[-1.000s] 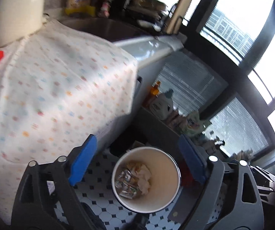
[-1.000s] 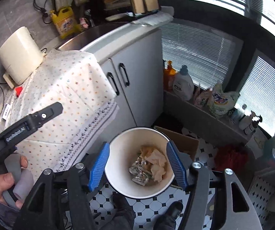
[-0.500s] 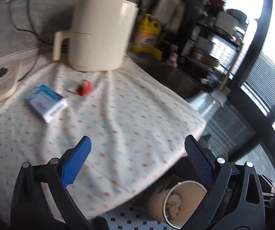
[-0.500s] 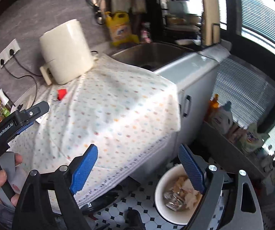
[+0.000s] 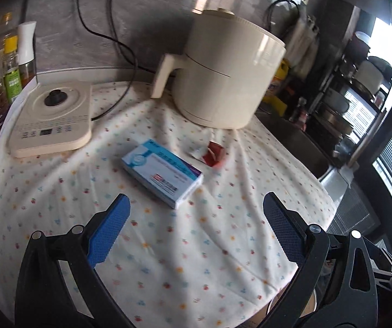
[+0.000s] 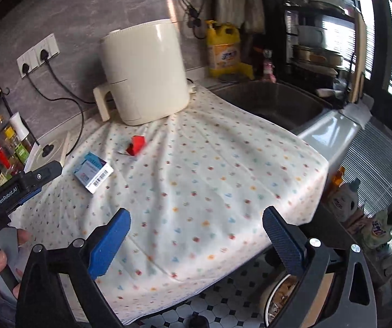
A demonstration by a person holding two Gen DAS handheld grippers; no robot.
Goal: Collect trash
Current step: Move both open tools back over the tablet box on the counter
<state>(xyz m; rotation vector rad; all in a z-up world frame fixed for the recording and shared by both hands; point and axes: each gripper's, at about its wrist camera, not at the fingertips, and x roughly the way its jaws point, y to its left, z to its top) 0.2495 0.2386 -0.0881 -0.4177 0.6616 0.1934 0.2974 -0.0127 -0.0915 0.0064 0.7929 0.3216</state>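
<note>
The trash bin [image 6: 277, 298] is mostly hidden behind the right tool [image 6: 196, 235], off the worktop's [image 5: 196, 246] near edge. A crumpled red wrapper [image 5: 214, 157] and blue-white box [image 5: 163, 173] lie mid-worktop. The right tool's jaws have just been opening with nothing between them; the left tool [image 5: 194, 220] gapes wide, empty.

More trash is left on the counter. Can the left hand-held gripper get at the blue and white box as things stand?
Probably yes. The left hand-held gripper is open and empty, and the blue and white box lies just ahead on bare cloth.
</note>
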